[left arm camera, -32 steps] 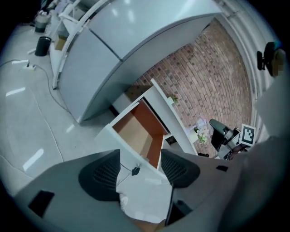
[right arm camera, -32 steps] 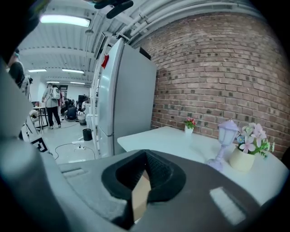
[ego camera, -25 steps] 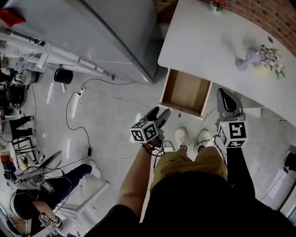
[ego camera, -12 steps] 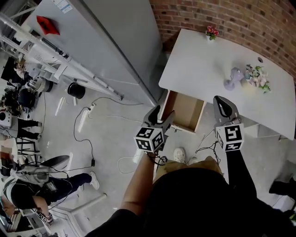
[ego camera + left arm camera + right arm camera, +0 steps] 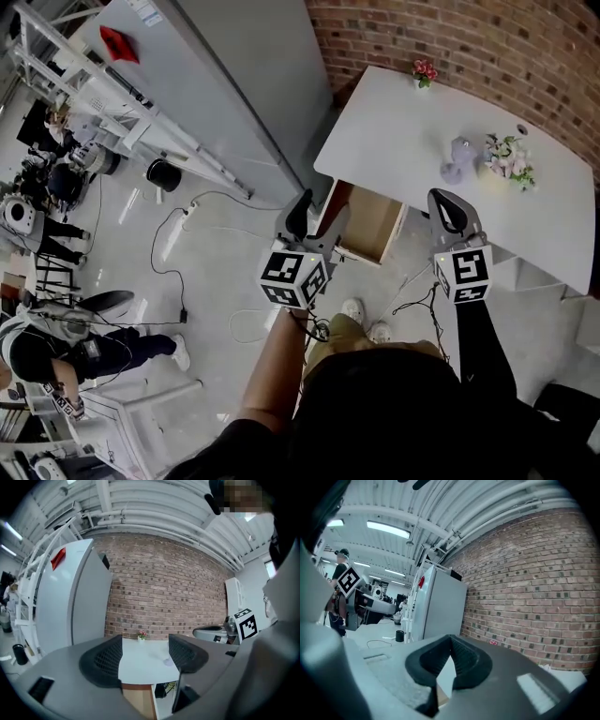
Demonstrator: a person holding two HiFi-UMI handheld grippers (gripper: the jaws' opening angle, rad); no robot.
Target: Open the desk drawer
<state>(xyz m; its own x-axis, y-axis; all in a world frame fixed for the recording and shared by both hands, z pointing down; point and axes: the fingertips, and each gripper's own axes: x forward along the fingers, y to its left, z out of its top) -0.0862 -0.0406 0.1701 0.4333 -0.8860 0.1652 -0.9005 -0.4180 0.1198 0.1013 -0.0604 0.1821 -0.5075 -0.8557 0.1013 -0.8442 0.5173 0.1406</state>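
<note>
Wooden and pale inside, the drawer is standing pulled out from under the near edge of the white surface in the head view, so the opening is looking done or nearly so. The left tongs are hovering just before that surface's near-left corner, lifted clear of the drawer. The right tongs are hanging off the surface's near edge, on the drawer's other side. A small flower pot, a lilac figurine and a posy are sitting on the surface farther back. In the left gripper view the tongs are standing released, pads wide apart, with only the surface and the drawer's wood showing between them and nothing grasped. In the right gripper view the tongs are clenched tip to tip on nothing. Trouble from here would be coming from excess. A further tug could be running the drawer off its runners, and a careless swing of either tool could be striking the surface's edge and shaking the figurine over.
</note>
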